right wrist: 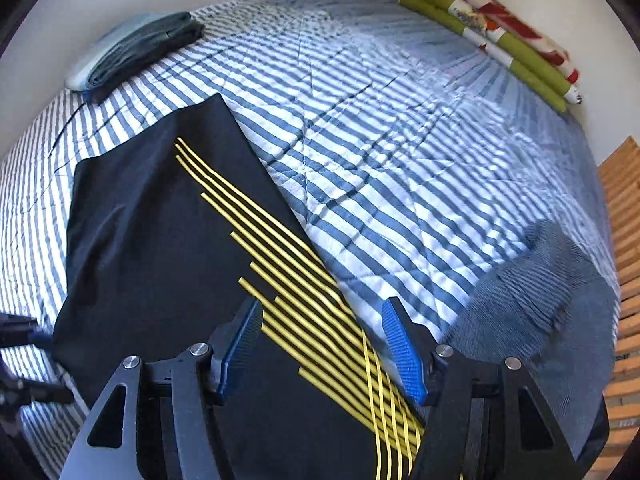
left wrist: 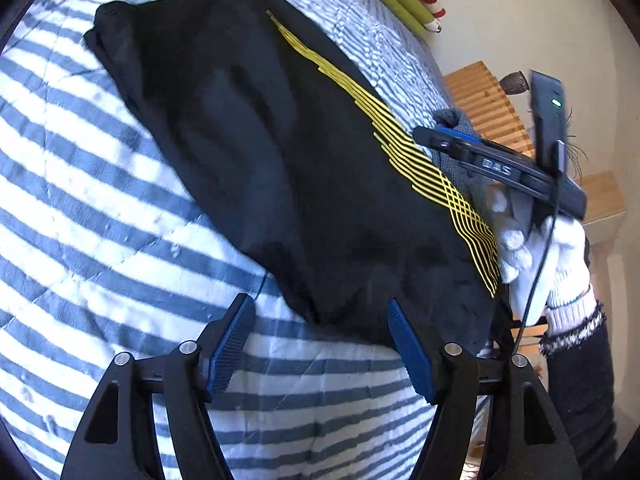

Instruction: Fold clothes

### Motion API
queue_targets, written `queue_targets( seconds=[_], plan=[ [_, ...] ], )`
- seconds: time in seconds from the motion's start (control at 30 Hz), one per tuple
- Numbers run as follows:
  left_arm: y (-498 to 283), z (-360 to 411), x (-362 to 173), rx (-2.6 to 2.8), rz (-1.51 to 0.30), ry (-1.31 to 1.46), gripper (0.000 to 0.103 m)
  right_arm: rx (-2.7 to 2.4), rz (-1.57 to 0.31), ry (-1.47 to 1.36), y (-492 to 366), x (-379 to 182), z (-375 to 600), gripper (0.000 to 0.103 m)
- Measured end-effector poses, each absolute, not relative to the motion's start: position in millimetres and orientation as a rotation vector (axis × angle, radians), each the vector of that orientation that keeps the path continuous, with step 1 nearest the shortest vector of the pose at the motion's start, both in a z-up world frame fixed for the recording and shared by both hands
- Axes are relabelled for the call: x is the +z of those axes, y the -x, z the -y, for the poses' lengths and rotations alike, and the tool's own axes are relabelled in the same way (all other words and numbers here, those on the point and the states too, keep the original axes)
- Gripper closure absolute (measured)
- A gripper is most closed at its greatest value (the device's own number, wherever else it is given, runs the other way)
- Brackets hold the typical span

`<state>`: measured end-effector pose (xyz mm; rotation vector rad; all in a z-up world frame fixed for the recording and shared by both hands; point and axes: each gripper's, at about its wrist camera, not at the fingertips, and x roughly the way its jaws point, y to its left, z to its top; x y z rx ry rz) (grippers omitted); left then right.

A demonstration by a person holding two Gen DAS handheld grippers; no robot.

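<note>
A black garment (left wrist: 256, 152) with thin yellow lines lies spread on the blue-and-white striped bedspread (left wrist: 80, 208). My left gripper (left wrist: 322, 344) is open, hovering just above the garment's near corner with nothing between its blue pads. In the left wrist view the other gripper (left wrist: 448, 140) shows at the garment's right edge, held by a white-gloved hand (left wrist: 552, 256). In the right wrist view the same garment (right wrist: 160, 240) fills the lower left. My right gripper (right wrist: 322, 344) is open over its yellow-lined edge, holding nothing.
A folded grey-green pile (right wrist: 136, 52) sits at the bed's far left corner. A rolled green and red floral cover (right wrist: 492, 36) lies along the far right wall. Wooden slats (right wrist: 624, 280) border the bed on the right. A fringed blue cloth (right wrist: 532, 292) rests near the right edge.
</note>
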<state>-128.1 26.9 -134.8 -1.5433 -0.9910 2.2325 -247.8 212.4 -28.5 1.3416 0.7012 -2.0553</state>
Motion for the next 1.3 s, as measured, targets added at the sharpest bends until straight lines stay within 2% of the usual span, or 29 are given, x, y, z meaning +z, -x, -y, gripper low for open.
queue_targets(
  seconds=[0.1, 0.2, 0.23, 0.3, 0.37, 0.4, 0.47, 0.53, 0.57, 0.63, 0.67, 0.77, 0.93, 1.13, 1.3],
  plan=[
    [132, -33, -135, 2.258, 0.999, 1.526, 0.028, -2.02, -0.725, -1.347, 262, -41, -207, 0.045],
    [138, -39, -134, 2.287, 0.999, 1.504, 0.033, -1.979, -0.666, -1.393, 280, -53, -206, 0.045],
    [141, -43, -136, 2.302, 0.989, 1.507, 0.045, -1.942, -0.64, -1.413, 283, -57, -206, 0.045],
    [143, -38, -136, 2.314, 0.984, 1.514, 0.057, -1.84, -0.623, -1.445, 282, -68, -204, 0.045],
    [143, -36, -138, 2.328, 1.002, 1.506, 0.065, -1.793, -0.684, -1.426, 274, -75, -200, 0.045],
    [140, -28, -136, 2.33, 1.007, 1.505, 0.073, -1.793, -0.687, -1.414, 273, -76, -199, 0.046],
    [146, -27, -138, 2.328, 1.023, 1.508, 0.082, -1.778, -0.627, -1.431, 277, -75, -201, 0.053],
    [148, -28, -140, 2.322, 1.023, 1.508, 0.09, -1.783, -0.596, -1.444, 281, -74, -201, 0.068],
    [147, -29, -140, 2.317, 1.022, 1.506, 0.091, -1.77, -0.581, -1.451, 280, -73, -201, 0.072],
    [147, -28, -141, 2.305, 1.045, 1.497, 0.094, -1.744, -0.592, -1.447, 275, -72, -197, 0.096],
    [147, -28, -141, 2.3, 1.052, 1.491, 0.094, -1.745, -0.611, -1.437, 271, -71, -194, 0.098],
    [142, -23, -136, 2.285, 1.073, 1.463, 0.095, -1.799, -0.618, -1.424, 257, -66, -191, 0.098],
    [124, -5, -105, 2.3, 1.103, 1.386, 0.096, -1.9, -0.36, -1.35, 232, -22, -211, 0.099],
    [81, 24, -12, 2.427, 0.966, 1.173, 0.096, -1.981, 0.052, -1.196, 180, 62, -250, 0.099],
    [31, 57, 63, 2.465, 0.901, 1.025, 0.097, -2.021, 0.277, -1.055, 113, 115, -273, 0.099]
  ],
)
